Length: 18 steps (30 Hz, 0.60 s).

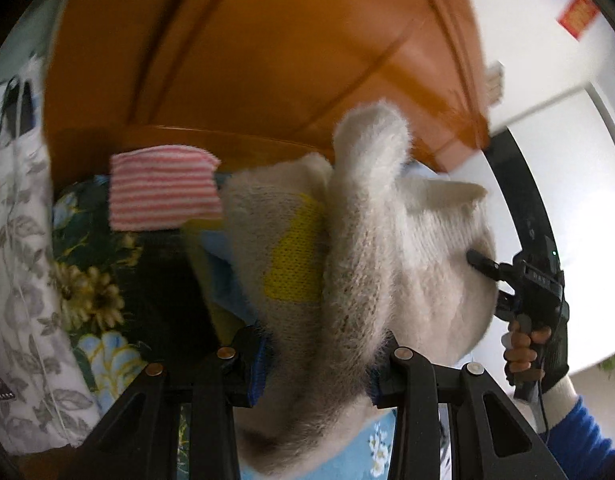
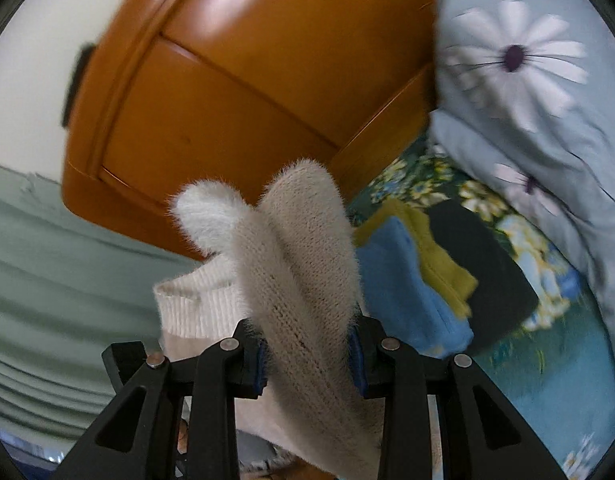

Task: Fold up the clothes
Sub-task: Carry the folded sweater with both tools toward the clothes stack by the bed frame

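Observation:
A fuzzy cream knit sweater (image 1: 419,264) with a yellow patch (image 1: 295,256) hangs lifted above the bed. My left gripper (image 1: 319,364) is shut on a bunched fold of it. My right gripper (image 2: 309,354) is shut on another fold of the same sweater (image 2: 299,264); its ribbed cuff (image 2: 195,304) hangs to the left. The right gripper also shows in the left wrist view (image 1: 487,268), at the sweater's far right edge.
An orange wooden headboard (image 1: 267,60) stands behind. A stack of folded clothes lies on the floral bedsheet (image 2: 547,380): blue (image 2: 407,292), olive (image 2: 439,256), black (image 2: 487,272). A red-and-white striped folded cloth (image 1: 163,192) lies beyond. A daisy-print pillow (image 2: 527,80) is at right.

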Available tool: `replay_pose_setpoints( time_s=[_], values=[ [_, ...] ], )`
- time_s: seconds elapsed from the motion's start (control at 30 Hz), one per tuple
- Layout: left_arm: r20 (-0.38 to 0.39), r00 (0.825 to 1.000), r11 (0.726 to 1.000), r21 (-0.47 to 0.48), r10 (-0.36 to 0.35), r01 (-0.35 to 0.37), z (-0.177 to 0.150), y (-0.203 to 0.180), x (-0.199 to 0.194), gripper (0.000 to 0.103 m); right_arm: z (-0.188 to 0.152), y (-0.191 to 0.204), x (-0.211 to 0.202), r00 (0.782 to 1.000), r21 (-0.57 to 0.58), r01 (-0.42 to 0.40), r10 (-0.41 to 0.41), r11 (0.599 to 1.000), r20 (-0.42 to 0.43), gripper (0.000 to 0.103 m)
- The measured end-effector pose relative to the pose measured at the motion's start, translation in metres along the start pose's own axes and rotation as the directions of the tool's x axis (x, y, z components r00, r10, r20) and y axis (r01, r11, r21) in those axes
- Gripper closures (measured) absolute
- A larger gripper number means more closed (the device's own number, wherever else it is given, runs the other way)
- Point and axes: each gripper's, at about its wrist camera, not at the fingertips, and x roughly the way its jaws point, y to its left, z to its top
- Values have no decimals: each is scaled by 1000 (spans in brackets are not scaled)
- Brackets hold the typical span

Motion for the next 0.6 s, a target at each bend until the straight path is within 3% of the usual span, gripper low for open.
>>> replay_pose_setpoints(
  time_s=[0.17, 0.27, 0.6],
  values=[
    [-10, 1000, 995, -94, 10, -11, 1, 32, 19, 63, 41, -11, 57, 994, -29, 22, -25, 999, -110, 70],
    [-28, 1000, 988, -156, -3, -1, -4, 48, 26, 63, 49, -30, 82, 987, -11, 49, -50, 999, -155, 70],
    [-71, 997, 974, -225, -4, -12, -14, 84, 57, 58, 53, -94, 119, 981, 95, 58, -39, 994, -191, 69]
  ],
)
